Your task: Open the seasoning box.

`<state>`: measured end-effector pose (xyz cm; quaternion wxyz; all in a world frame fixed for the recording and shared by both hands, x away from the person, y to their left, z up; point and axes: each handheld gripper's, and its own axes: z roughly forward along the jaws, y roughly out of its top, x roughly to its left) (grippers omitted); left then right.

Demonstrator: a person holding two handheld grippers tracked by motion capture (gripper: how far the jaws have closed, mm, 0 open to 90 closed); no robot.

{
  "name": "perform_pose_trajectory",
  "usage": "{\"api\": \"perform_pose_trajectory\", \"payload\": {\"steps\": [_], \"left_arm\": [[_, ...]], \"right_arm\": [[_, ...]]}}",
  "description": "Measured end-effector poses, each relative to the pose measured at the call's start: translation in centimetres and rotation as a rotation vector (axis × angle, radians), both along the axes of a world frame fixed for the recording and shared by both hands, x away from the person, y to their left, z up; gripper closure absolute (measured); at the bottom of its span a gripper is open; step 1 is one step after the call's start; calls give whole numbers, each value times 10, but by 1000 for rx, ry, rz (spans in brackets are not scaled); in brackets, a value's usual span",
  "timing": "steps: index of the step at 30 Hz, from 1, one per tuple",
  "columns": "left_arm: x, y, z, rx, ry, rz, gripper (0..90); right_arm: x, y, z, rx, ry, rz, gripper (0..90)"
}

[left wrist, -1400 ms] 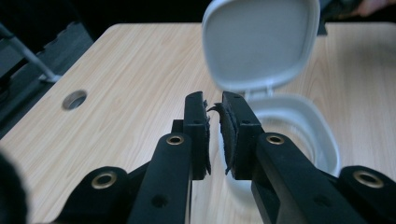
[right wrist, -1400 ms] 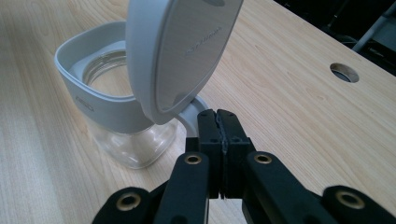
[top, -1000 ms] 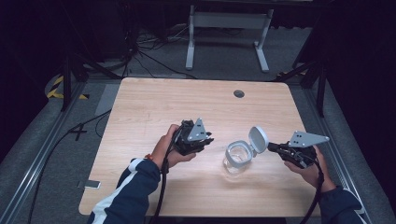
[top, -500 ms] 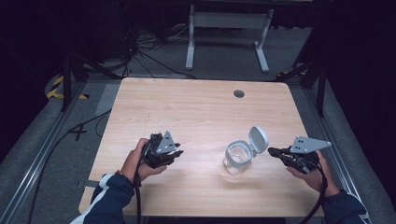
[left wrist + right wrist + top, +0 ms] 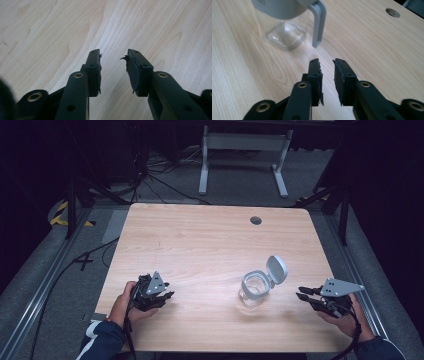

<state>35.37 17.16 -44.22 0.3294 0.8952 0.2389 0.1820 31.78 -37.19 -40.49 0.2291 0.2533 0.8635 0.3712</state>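
A clear glass jar (image 5: pixel 252 295) stands on the wooden table (image 5: pixel 200 240), right of centre, its grey flip lid (image 5: pixel 276 268) tipped up and open. My left gripper (image 5: pixel 169 296) rests low near the front left, far from the jar. Its jaws (image 5: pixel 113 56) have just been opening and hold nothing, with bare wood between them. My right gripper (image 5: pixel 301 295) sits a short way right of the jar and points at it. Its jaws (image 5: pixel 326 62) have also just been opening and are empty. In the right gripper view the jar (image 5: pixel 284 32) and its hanging lid tab (image 5: pixel 318 25) are just ahead, apart from the pads.
A round cable hole (image 5: pixel 256 220) marks the table's far edge. Past the table, a white stand's legs (image 5: pixel 240 150) and cables lie on the dark floor. Metal rails run along both sides of the table.
My left gripper has moved left and toward the front edge, away from the jar. The right gripper has drawn back to the right from the lid. The lid stays open.
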Motion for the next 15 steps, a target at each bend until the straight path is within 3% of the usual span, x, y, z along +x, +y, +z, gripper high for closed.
{"api": "perform_pose_trajectory", "payload": {"steps": [2,7,9,11,15], "left_arm": [[-1,3,-4,29,6,3,590],[-3,11,-13,43,37,21,443],[-3,16,-18,36,53,28,399],[-4,21,-22,24,41,49,336],[-3,30,-25,-6,66,75,280]], "right_arm": [[-1,-6,-5,0,0,-39,659],[-4,-29,-21,20,42,-137,496],[-5,-38,-28,38,58,-161,442],[-7,-48,-36,42,76,-184,405],[-9,-60,-44,74,98,-212,375]]}}
